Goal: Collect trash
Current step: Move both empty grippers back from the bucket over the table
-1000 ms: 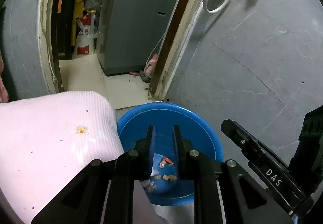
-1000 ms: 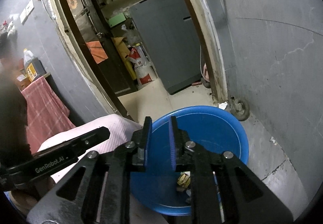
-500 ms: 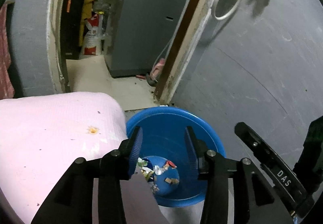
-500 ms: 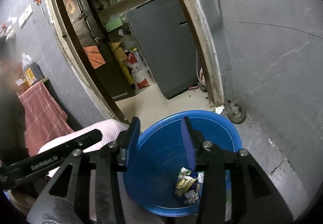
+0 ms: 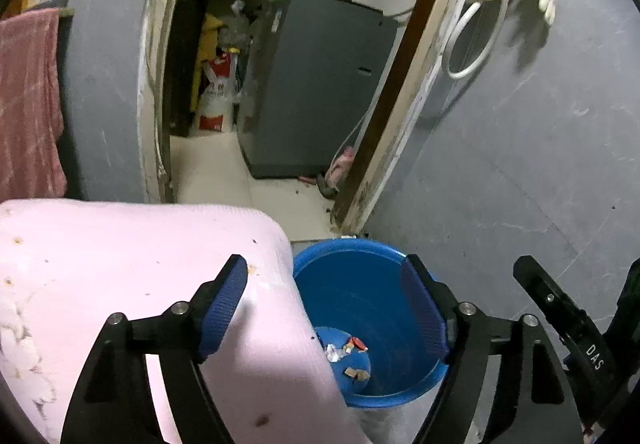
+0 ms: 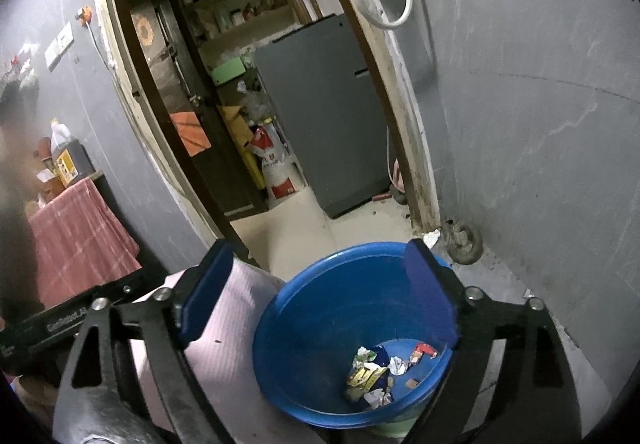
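Both claws gape wide and hold nothing: the left claw [image 5: 324, 308] and the right claw [image 6: 320, 288] hang over a blue basin [image 6: 320, 328]. Crumpled wrappers and paper scraps [image 6: 376, 372] lie at its bottom (possibly a snack packet among them). A pink-covered worktop [image 5: 120, 264] adjoins it, beside grey walls and a doorway.

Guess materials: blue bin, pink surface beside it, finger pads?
Blue bin: probably moulded plastic, smooth, with a slight sheen on its inner wall. Pink surface: looks like a ribbed woven cloth cover, matte, stained and speckled. Pads on the fingers: likely rubber, blue, finely ridged.
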Demonstrator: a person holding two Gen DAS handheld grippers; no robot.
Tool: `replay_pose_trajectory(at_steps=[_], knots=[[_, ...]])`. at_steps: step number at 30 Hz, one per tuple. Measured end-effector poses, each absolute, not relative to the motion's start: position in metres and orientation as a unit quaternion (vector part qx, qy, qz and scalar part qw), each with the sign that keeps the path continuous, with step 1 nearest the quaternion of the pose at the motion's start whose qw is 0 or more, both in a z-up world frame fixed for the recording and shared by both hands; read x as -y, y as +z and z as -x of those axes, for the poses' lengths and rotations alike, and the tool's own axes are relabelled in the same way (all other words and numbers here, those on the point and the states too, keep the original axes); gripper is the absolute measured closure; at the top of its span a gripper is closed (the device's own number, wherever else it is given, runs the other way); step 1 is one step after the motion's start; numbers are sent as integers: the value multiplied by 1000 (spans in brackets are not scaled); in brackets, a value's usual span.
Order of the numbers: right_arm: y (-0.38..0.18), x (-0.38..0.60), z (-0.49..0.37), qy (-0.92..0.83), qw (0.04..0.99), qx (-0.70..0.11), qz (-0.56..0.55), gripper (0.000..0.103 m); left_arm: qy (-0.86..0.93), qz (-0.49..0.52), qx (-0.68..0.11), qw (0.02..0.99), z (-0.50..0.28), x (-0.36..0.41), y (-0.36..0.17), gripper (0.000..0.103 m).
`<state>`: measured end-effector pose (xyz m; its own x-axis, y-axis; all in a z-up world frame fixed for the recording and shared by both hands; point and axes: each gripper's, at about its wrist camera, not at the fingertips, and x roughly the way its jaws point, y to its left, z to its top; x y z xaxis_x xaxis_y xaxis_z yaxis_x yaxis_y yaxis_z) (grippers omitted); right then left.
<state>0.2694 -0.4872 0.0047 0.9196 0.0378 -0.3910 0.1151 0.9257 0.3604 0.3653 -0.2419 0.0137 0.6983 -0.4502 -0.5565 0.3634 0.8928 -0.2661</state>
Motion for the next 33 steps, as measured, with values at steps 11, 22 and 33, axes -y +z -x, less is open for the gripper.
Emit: replay_pose_trajectory(at_steps=[11, 22, 33], knots=[[48, 465, -214, -4, 974, -169, -154, 0, -207, 78, -260, 940, -310, 210, 53, 9], [66, 430, -151, 18, 982, -153, -113, 0, -188, 59, -202, 959, -230, 177, 70, 4], [54, 405, -80, 27, 988, -134, -72, 0, -162, 43, -165, 972, -160, 149, 49, 2]])
